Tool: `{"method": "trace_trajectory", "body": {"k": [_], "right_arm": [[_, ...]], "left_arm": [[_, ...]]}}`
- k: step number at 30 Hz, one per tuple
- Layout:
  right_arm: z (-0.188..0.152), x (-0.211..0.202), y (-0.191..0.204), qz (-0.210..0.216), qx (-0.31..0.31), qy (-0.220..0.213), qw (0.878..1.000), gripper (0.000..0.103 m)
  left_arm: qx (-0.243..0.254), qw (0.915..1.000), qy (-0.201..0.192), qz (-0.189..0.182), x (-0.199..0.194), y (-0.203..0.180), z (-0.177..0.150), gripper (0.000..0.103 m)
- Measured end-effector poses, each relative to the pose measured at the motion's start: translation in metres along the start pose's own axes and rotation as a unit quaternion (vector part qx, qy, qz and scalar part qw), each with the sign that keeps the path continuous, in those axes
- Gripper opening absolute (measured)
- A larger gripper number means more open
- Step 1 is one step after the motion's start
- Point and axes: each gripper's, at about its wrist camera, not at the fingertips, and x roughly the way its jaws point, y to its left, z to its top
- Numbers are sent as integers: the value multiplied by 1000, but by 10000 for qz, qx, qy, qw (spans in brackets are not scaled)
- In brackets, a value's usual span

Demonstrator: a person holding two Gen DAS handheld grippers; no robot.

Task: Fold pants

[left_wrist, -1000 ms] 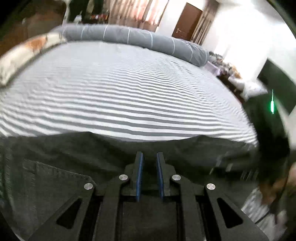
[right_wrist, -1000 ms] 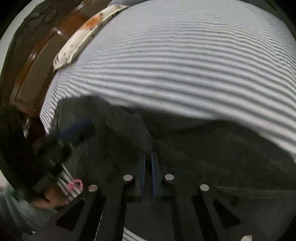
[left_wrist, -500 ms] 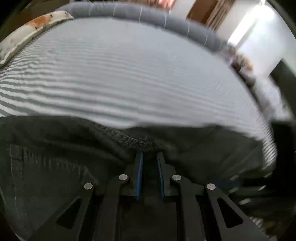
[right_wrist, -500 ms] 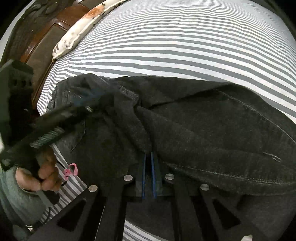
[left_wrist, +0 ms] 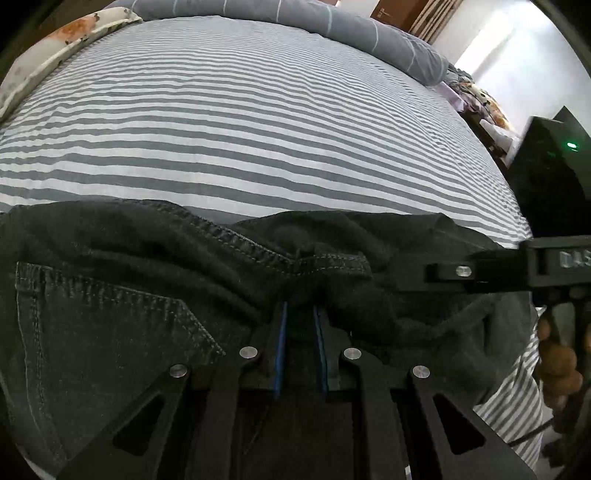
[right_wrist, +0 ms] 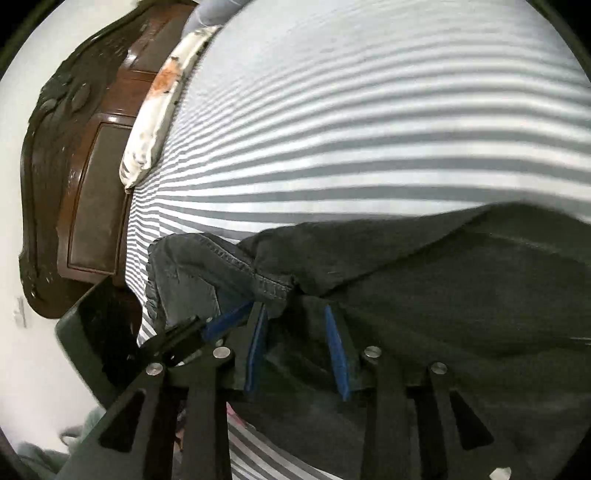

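Dark grey denim pants [left_wrist: 155, 295] lie bunched on a grey-and-white striped bed [left_wrist: 240, 129]. My left gripper [left_wrist: 299, 314] is shut on a stitched fold of the pants, its blue pads close together with cloth between them. In the right wrist view the pants [right_wrist: 461, 280] fill the lower right. My right gripper [right_wrist: 295, 314] has its jaws apart, resting over the cloth beside the stitched edge. The left gripper's blue fingertips [right_wrist: 225, 321] show just to its left. The right gripper's body [left_wrist: 517, 262] shows at the right of the left wrist view.
A floral pillow [left_wrist: 66, 40] and a rolled grey blanket [left_wrist: 332, 26] lie at the bed's far side. A dark wooden headboard [right_wrist: 85, 177] stands left of the bed. A doorway and cluttered furniture [left_wrist: 480, 103] are at the far right.
My right gripper has opened and let go of the pants. Both grippers have come close together over the folded cloth. The left gripper stays shut on the fabric.
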Motion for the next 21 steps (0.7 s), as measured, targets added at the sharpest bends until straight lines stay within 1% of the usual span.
{"method": "trace_trajectory", "body": {"k": [3, 4, 5, 6, 10, 12, 14, 17, 19, 21], "right_arm": [[3, 17, 1, 281, 158, 164, 9993, 32], [3, 20, 2, 306, 191, 166, 9992, 29], [5, 21, 5, 271, 186, 70, 9994, 21], [6, 22, 8, 235, 156, -6, 9996, 17], [16, 5, 23, 128, -142, -454, 9988, 9], [26, -8, 31, 89, -324, -649, 9973, 8], [43, -16, 42, -63, -509, -820, 9953, 7], [67, -15, 46, -386, -712, -911, 9925, 7], [82, -8, 43, -631, -777, -877, 9911, 7], [92, 5, 41, -933, -861, -812, 9886, 7]], "left_arm": [[-25, 10000, -10, -23, -1, 0, 2, 16], [-55, 10000, -7, -39, -1, 1, 2, 16], [-115, 9999, -19, -70, -2, 2, 3, 16], [-150, 9998, -21, -98, 0, 2, 7, 16], [-296, 9993, -106, -184, -8, 8, 10, 16], [-337, 9991, -233, -127, -14, 11, 12, 16], [-319, 9989, -317, -116, -16, 10, 13, 16], [-169, 9990, -410, -36, -19, 6, 13, 16], [-84, 9990, -428, 24, -19, 2, 13, 16], [-65, 9993, -359, 4, -16, 2, 13, 16]]}}
